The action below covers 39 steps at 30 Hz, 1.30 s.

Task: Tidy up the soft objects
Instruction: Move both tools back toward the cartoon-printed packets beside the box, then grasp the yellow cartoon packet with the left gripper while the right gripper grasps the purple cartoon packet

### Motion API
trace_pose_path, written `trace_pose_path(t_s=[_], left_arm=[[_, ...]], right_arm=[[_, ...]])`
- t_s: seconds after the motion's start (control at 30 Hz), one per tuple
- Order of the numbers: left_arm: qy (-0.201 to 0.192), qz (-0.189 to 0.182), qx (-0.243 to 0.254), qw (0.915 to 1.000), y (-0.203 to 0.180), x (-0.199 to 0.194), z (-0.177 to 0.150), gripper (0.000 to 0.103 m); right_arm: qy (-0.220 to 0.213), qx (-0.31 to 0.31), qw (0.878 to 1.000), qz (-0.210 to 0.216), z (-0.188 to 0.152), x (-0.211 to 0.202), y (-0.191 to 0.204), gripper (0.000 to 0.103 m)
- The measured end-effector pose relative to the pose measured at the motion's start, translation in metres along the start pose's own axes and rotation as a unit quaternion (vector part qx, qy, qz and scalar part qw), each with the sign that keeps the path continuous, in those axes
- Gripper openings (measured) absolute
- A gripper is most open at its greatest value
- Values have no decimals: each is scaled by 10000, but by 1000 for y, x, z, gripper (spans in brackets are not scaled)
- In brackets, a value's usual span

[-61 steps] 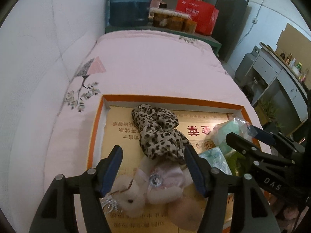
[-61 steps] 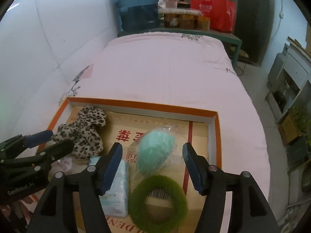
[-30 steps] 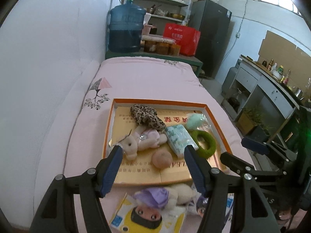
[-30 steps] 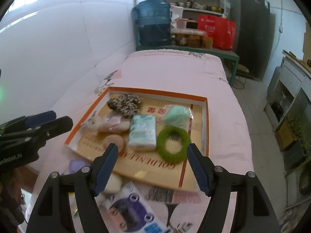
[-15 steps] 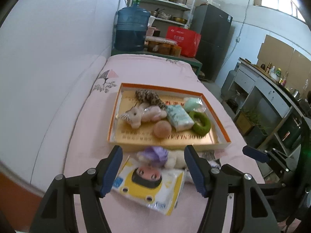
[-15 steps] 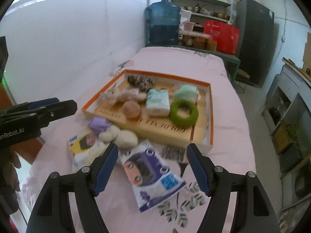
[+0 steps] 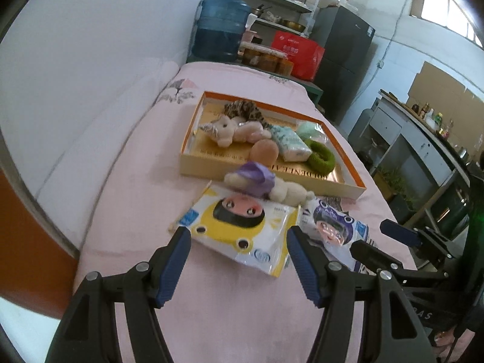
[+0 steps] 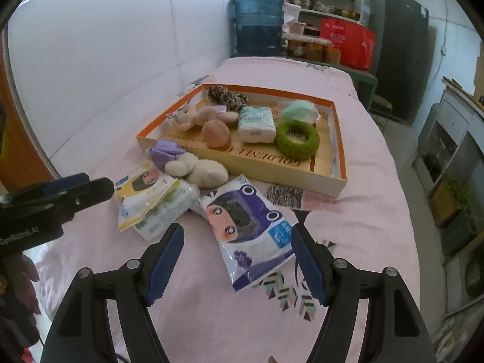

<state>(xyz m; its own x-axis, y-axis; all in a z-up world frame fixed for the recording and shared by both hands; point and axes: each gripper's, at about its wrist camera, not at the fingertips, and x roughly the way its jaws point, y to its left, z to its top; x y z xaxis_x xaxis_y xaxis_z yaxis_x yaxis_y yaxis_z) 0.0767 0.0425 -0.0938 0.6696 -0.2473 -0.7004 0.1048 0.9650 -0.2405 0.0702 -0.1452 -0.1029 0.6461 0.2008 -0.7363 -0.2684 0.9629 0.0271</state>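
Note:
An orange-rimmed box [image 7: 193, 124] [image 8: 340, 139] on the pink bed holds a leopard scrunchie [image 8: 227, 95], a plush bunny [image 7: 227, 130], a peach ball [image 8: 215, 133], a tissue pack [image 8: 257, 124], a mint sponge [image 8: 298, 110] and a green ring [image 8: 298, 139]. In front of the box lie a purple-capped plush [image 7: 260, 181] [image 8: 187, 166], a yellow wipes pack [image 7: 239, 227] [image 8: 148, 199] and a purple wipes pack [image 8: 248, 227] [image 7: 332, 227]. My left gripper [image 7: 239, 263] is open and empty above the yellow pack. My right gripper [image 8: 237, 260] is open and empty above the purple pack.
A patterned cloth [image 8: 286, 195] lies by the box's near corner. A white wall [image 8: 121, 45] runs along the left. A blue water jug [image 8: 257, 21], jars and a red bag [image 8: 348, 42] stand beyond the bed. Cabinets [image 7: 408, 139] stand on the right.
Both grippers have pulled back from over the box toward the bed's near end. The plush and the two wipes packs outside the box have come into view. Both grippers stayed open.

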Motion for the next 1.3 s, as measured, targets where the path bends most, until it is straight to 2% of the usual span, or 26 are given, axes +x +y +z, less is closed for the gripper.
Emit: trace_pose_path(t_s=[0.13, 0.37, 0.47, 0.67, 0.87, 0.93, 1.07, 1.13, 1.3], left_arm=[[189, -242, -286, 9991, 6, 10, -8, 66], [466, -445, -629, 9959, 9, 29, -17, 66], [624, -652, -953, 9914, 16, 40, -21, 66], [665, -1127, -1613, 9782, 29, 57, -13, 66], [735, -1179, -1910, 9717, 37, 71, -2, 64], [767, -1080, -1902, 9728, 39, 75, 2, 57], [704, -967, -1803, 9763, 42, 76, 9, 37], [597, -923, -1681, 9796, 43, 74, 12, 35], [522, -812, -1387, 9856, 37, 71, 18, 31]], right_arm=[[17, -4, 10000, -2, -4, -1, 0, 74], [-23, 52, 10000, 11, -4, -1, -4, 74], [-27, 65, 10000, 21, -4, 0, -7, 74], [-22, 49, 10000, 14, -5, 2, -9, 74], [-62, 57, 10000, -15, -4, 5, -14, 74], [-67, 5, 10000, -31, -4, 7, -15, 74], [-37, -335, 9994, -39, -4, 15, -5, 74], [-12, -629, 9979, -137, -6, 21, 4, 74], [198, -1415, 9862, -836, -10, 48, 23, 74]])
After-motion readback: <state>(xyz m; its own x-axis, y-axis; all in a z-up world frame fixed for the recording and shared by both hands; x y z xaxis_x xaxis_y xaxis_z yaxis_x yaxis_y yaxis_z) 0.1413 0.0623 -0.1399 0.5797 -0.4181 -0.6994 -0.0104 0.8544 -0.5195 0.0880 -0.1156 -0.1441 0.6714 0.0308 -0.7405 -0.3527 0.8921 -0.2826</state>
